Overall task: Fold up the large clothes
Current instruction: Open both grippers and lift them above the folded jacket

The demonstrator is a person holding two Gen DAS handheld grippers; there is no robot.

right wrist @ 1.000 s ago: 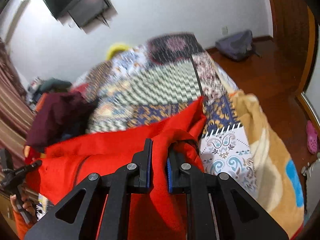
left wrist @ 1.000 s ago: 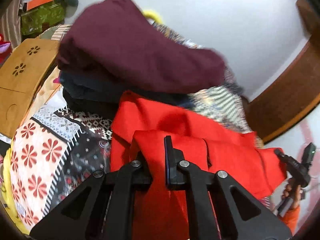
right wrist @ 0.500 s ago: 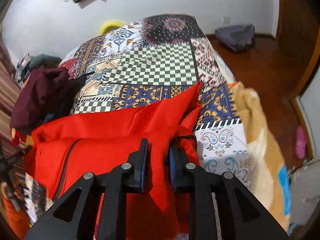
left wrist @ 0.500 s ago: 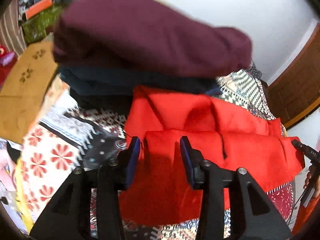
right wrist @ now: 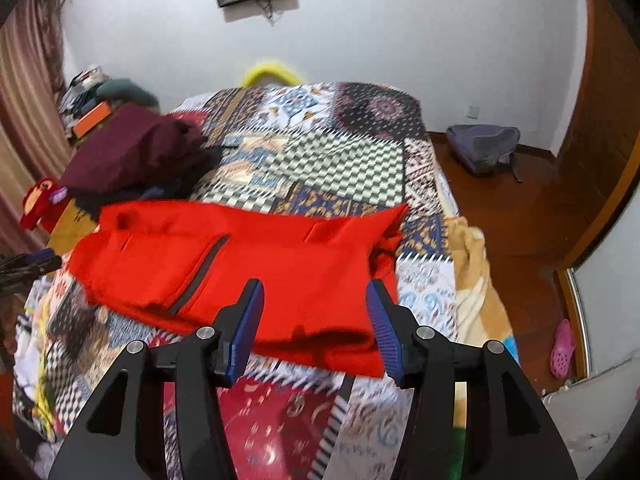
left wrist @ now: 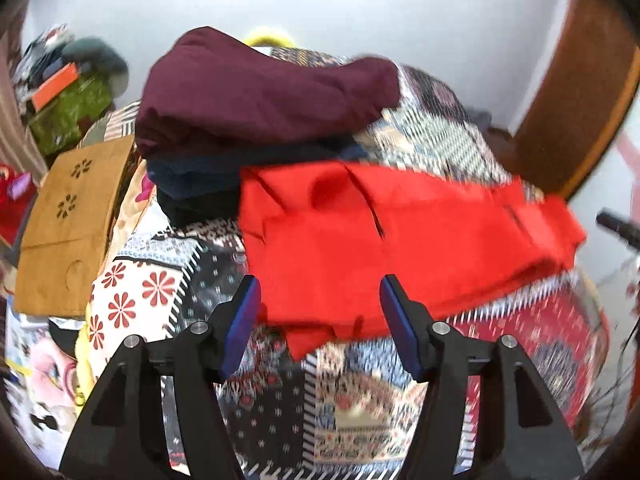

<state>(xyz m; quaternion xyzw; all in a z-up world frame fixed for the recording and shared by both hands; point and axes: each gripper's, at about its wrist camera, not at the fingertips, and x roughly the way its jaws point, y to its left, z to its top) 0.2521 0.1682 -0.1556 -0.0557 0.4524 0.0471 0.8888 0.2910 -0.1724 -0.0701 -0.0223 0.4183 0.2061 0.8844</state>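
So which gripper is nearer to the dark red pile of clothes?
Left. The left gripper is at the red garment's end beside the dark red pile; the right gripper is at the other end, away from it.

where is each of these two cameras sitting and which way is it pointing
Left wrist: on the left gripper, facing down over the folded red fabric garment toward a maroon-topped clothes pile; its open fingers show.
Right wrist: on the right gripper, facing along the patchwork bedspread toward the wall; its open fingers show.
Shared: garment, pile, bedspread.
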